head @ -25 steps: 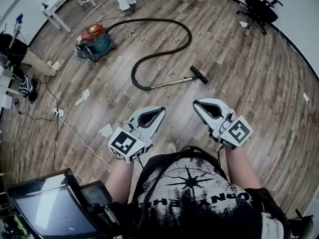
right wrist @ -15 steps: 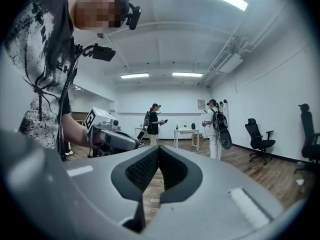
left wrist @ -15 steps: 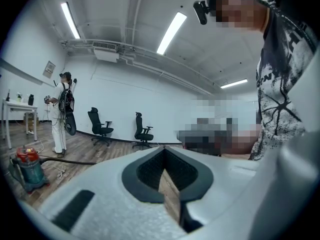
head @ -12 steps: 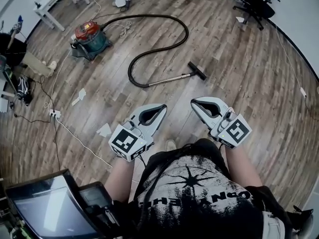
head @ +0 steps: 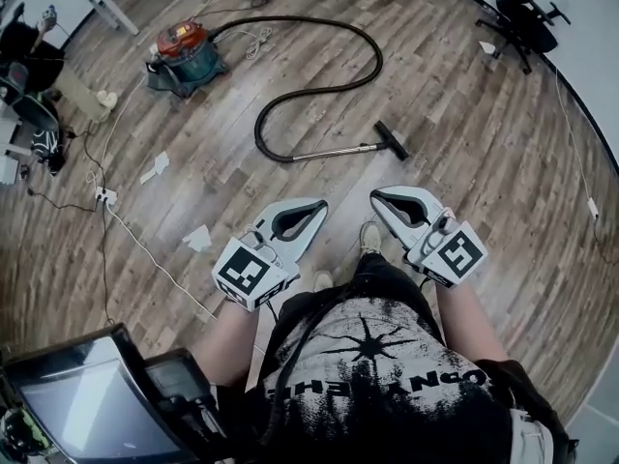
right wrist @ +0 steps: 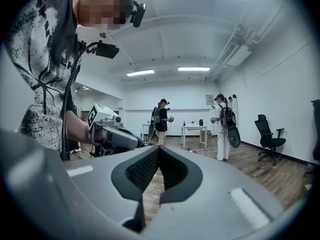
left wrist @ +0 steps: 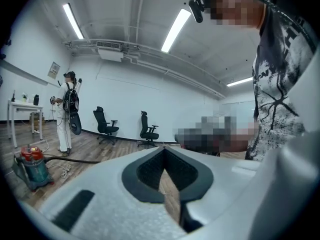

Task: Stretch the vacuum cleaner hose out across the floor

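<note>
I hold both grippers out level in front of my chest, well apart from the vacuum. My left gripper (head: pixel 316 207) has its jaws pressed together with nothing between them, and the left gripper view shows the same: left gripper (left wrist: pixel 164 151) tips meet over bare boards. My right gripper (head: pixel 378 197) is likewise closed on nothing, its jaws tip to tip in the right gripper view (right wrist: pixel 157 150).

The vacuum cleaner hose (head: pixel 329 89) lies on the wooden floor (head: pixel 464 162) at about 12 o'clock from my jaws, not stretched but looped: it leaves the canister (head: pixel 186 51) at 11 o'clock, arcs across the far side towards 1 o'clock, swings back and hooks round into the metal wand (head: pixel 329 151). The wand runs to the black floor nozzle (head: pixel 392 140), the part lying nearest to my right gripper, at its 12 o'clock. Neither gripper touches any of it.

From the left gripper view the canister (left wrist: pixel 31 166) sits low at 9 o'clock with the hose (left wrist: pixel 70 159) trailing away from it.

A white power strip (head: pixel 104 196) and scraps of paper (head: pixel 198 238) lie at my 9 o'clock, and an office chair (head: pixel 527 17) stands far off at 2 o'clock.
</note>
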Tool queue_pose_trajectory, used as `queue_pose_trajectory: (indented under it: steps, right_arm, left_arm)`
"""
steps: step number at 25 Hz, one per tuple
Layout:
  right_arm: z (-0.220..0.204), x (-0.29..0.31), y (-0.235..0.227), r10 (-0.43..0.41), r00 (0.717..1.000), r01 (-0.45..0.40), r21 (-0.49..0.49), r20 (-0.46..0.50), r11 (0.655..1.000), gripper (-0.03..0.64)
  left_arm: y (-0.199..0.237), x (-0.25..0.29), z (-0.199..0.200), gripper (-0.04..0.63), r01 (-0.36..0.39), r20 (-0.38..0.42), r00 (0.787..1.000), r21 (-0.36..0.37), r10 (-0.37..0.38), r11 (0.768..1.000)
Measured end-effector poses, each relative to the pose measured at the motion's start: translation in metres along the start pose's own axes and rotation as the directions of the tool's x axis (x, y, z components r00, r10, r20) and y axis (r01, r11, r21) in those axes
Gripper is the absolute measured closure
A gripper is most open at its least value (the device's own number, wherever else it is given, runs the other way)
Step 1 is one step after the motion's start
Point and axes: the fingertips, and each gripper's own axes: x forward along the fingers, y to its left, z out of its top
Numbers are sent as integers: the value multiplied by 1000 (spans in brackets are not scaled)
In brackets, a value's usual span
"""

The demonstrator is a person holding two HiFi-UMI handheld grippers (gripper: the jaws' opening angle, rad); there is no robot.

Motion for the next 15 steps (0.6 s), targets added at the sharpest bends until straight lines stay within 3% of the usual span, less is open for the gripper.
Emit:
queue_pose_trajectory:
  steps: [8, 15]
  right_arm:
    - [23, 8, -72, 145, 988, -141, -60, 61, 988, 611]
    - [9, -27, -157, 163, 985, -162, -20, 53, 987, 611]
  left_arm:
    - [33, 59, 36, 594, -126, 19, 992, -3, 126, 992]
    - [46, 134, 52, 595, -193, 8, 981, -5, 193, 981]
